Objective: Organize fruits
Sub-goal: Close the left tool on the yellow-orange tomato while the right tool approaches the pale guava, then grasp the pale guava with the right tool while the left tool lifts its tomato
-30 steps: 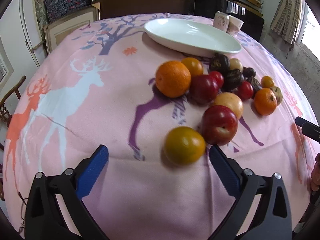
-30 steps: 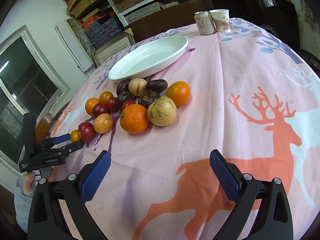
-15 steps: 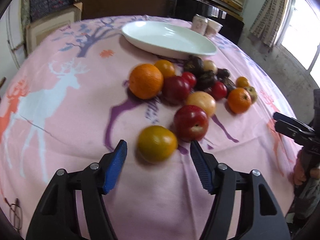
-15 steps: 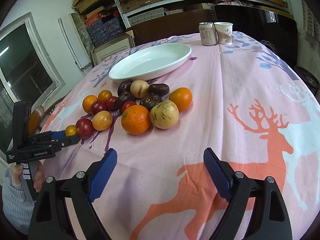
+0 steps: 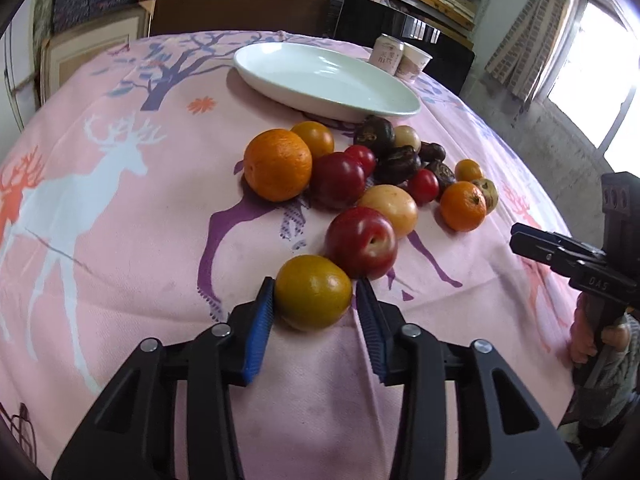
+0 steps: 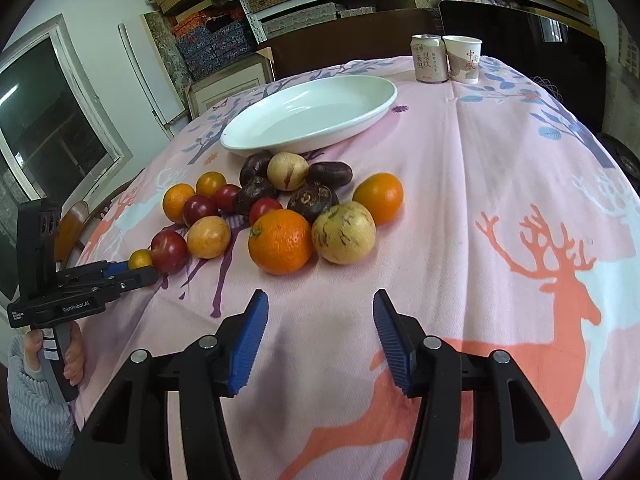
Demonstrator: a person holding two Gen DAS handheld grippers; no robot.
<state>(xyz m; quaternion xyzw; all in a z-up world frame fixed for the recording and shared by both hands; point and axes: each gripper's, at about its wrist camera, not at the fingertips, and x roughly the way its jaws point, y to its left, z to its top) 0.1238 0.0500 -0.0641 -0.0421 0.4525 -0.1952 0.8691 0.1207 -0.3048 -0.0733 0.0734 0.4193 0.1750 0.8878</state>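
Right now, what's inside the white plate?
Nothing that shows: the white plate looks bare in both views. All the fruit lies on the cloth in front of it. Its near rim hides a sliver of the bottom.

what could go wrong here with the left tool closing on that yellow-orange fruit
1. The red plum touches the fruit right by the left tool; lifting may nudge it and set it rolling on the cloth.
2. The fruit is round and smooth, and looks held only near the tips, so it might slip out on the way to the plate.
3. The pile lies between fruit and plate; a low carry could knock it.
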